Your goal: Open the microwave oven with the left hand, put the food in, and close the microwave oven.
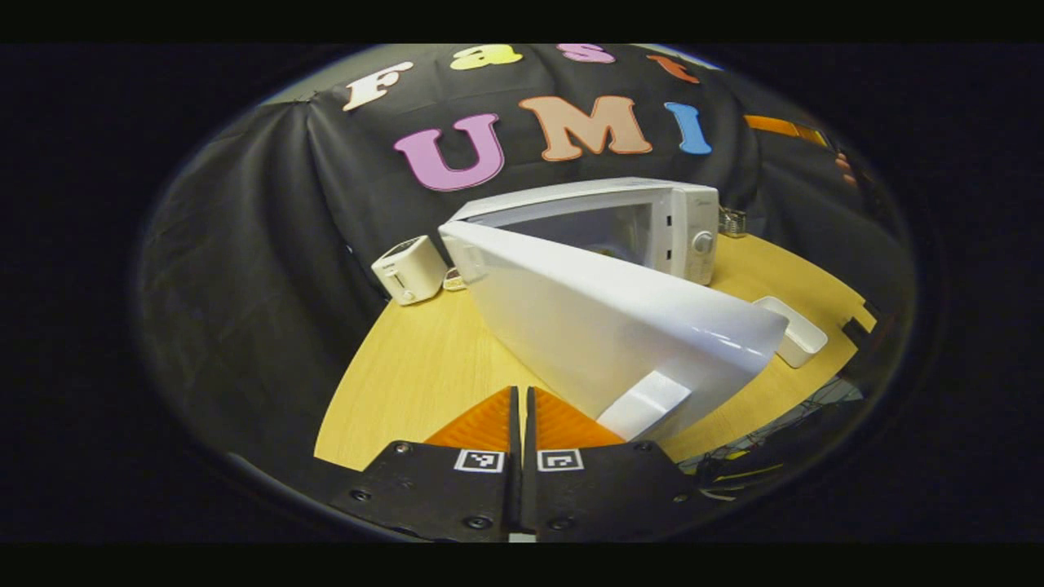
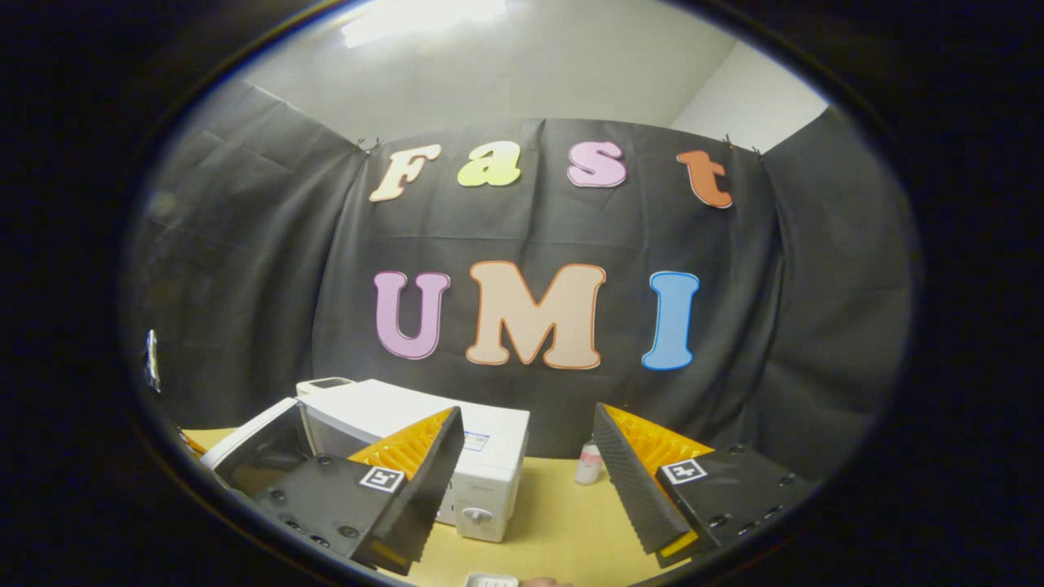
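The white microwave [image 1: 685,228] stands at the back of the wooden table [image 1: 408,367], its door [image 1: 620,326] swung wide open toward me. The door's handle [image 1: 644,403] sits just right of my left gripper [image 1: 522,391], whose fingers are shut together with nothing between them. A white rectangular dish [image 1: 795,330] lies on the table right of the door. In the right gripper view the microwave [image 2: 457,440] is low and left with its door [image 2: 261,444] hanging open. My right gripper [image 2: 526,412] is held above the table, open and empty. The dish's rim [image 2: 489,580] peeks in at the bottom edge.
A white toaster [image 1: 408,269] stands left of the microwave, with a small object [image 1: 453,281] beside it. A metallic item [image 1: 732,221] sits behind the microwave's right side. A small bottle [image 2: 587,463] stands on the table [image 2: 563,522] right of the microwave.
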`<control>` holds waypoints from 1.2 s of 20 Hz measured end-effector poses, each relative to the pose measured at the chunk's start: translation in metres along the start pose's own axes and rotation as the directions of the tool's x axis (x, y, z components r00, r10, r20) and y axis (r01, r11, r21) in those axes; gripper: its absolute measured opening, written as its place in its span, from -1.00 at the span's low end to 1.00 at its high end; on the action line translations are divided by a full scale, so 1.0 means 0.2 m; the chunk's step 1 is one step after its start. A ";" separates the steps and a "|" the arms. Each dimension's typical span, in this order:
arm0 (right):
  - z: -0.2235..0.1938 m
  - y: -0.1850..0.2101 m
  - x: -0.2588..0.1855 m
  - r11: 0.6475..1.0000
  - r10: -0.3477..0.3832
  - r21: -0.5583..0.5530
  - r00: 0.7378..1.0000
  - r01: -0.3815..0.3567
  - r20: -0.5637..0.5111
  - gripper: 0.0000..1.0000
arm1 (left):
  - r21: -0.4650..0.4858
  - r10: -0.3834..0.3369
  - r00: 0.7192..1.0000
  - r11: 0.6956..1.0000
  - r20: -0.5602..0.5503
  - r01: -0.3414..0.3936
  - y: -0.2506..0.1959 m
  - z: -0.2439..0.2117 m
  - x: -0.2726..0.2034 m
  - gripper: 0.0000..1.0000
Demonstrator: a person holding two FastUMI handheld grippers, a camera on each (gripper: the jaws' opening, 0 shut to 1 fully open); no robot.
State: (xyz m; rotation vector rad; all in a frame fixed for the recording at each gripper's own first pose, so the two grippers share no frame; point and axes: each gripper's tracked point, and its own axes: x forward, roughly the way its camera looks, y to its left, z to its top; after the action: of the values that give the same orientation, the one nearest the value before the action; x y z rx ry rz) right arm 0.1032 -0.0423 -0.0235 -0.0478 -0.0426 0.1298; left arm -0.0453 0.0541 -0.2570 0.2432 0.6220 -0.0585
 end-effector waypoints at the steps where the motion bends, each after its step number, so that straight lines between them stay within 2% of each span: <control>1: -0.02 0.00 -0.01 1.000 -0.001 0.000 1.000 0.001 -0.006 0.76 | 0.013 -0.013 1.000 1.000 0.003 0.013 -0.03 0.02 0.02 -0.99; 8: -0.06 -0.05 -0.06 1.000 -0.013 0.020 0.999 0.014 -0.032 0.77 | 0.048 -0.072 0.997 0.996 0.014 0.071 -0.21 0.14 0.08 -0.99; 11: -0.07 -0.10 -0.08 1.000 -0.027 -0.017 0.999 0.026 -0.031 0.76 | 0.080 -0.107 0.994 0.991 0.018 0.105 -0.30 0.17 0.11 -1.00; 24: -0.05 -0.27 -0.21 0.996 -0.068 -0.055 0.997 0.066 -0.031 0.76 | 0.188 -0.192 0.981 0.965 0.034 0.183 -0.45 0.38 0.33 -0.98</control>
State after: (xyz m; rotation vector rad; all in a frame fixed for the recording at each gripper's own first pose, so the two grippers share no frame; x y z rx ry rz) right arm 0.0697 -0.1023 -0.0332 -0.1021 -0.0148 0.0604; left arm 0.0413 -0.0507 -0.2545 0.3606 0.5871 -0.3054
